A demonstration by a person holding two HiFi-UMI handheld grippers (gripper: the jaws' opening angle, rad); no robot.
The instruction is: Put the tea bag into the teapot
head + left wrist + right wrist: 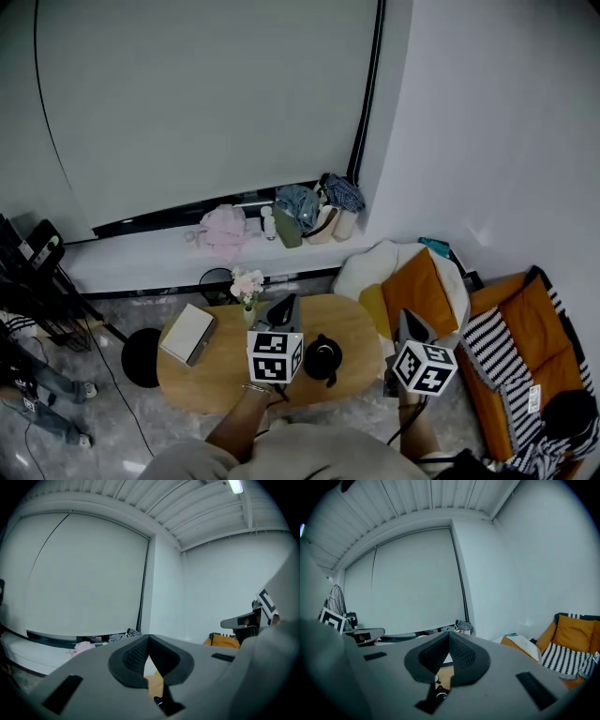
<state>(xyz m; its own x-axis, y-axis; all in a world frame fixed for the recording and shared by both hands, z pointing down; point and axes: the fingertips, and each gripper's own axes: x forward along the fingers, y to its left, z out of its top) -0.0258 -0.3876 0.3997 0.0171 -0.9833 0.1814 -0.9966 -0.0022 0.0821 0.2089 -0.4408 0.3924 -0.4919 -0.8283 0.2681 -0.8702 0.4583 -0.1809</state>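
Progress looks nil: left gripper (pixel 289 302) and right gripper (pixel 407 317), both closed and empty, flank the teapot (pixel 323 357); tea bag unseen.

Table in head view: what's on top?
Black teapot, grey box, small vase of flowers. No tea bag visible; the left gripper covers part of the table.

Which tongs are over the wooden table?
The left tongs, beside the black teapot; the right tongs hang past the table's right edge.
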